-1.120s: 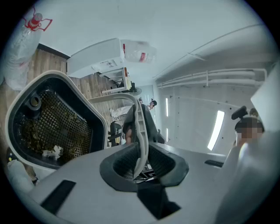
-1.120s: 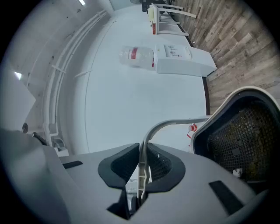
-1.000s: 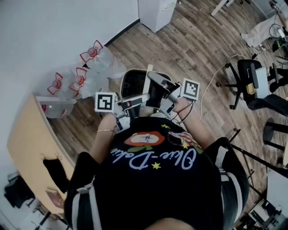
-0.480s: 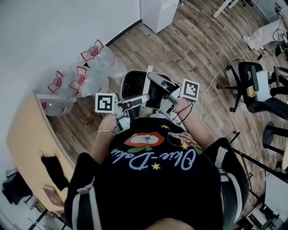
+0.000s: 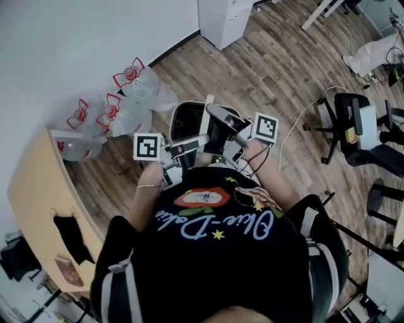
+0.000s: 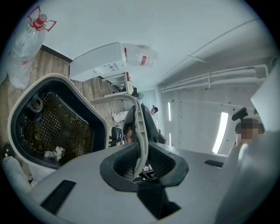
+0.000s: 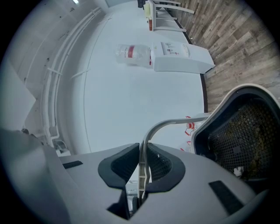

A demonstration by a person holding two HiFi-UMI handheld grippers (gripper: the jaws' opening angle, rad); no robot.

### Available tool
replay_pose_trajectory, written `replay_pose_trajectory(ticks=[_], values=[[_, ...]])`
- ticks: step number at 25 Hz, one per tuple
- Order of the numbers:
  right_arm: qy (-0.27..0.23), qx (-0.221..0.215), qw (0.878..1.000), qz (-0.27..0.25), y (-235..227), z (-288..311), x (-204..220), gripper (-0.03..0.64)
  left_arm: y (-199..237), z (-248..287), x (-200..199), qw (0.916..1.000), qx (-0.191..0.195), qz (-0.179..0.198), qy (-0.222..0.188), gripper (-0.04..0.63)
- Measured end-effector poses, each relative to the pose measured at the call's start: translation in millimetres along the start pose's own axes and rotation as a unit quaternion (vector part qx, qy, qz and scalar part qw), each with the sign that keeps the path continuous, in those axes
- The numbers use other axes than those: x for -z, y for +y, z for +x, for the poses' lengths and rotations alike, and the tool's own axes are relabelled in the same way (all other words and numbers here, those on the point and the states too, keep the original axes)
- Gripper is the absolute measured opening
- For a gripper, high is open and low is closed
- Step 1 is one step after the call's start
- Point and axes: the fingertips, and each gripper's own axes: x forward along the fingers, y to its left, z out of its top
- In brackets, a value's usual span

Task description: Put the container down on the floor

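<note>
Left tongs (image 6: 140, 162) are nearly closed, pads pinching the thin white handle (image 6: 139, 127) of the container (image 6: 103, 131). The narrow gap is there only because the handle strip sits between them. Container hangs from that handle just in front of the person, between the two grippers. Its opening tips toward the cameras, showing a dark mesh liner with a few pale scraps. It looks to be off the floor (image 5: 284, 69), not set down yet; can't tell the clearance. Right tongs (image 7: 142, 173) are clamped on the same handle, on the other side of its arch. The two-point hold probably stops the handle swinging and lets the container go down level. Both grips seem needed until the base lands.

Room, left to right:
- Tan surface (image 5: 28, 189) at the left edge, with a black face mask (image 5: 71, 232) on its near part and a clear plastic box (image 5: 79, 151) at its far end.
- Clear bags with red ties (image 5: 136, 85) on the floor against the white wall (image 5: 76, 38).
- White cabinet (image 5: 221, 19) at far centre.
- Office chair (image 5: 356, 120) and a loose cable (image 5: 303, 110) on the right, well apart from the container.
</note>
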Motion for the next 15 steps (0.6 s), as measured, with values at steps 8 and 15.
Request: replay_pose_trajectory(ticks=[8, 15], values=[[0.021, -0.006, 1.000, 0.008, 3, -18, -32, 0.046, -4, 41, -5, 0.9997, -0.008, -0.001, -0.022, 0.064], [0.031, -0.007, 0.999, 0.003, 1, -20, -36, 0.048, -1, 48, -5, 0.9989, -0.007, -0.003, -0.046, 0.064]])
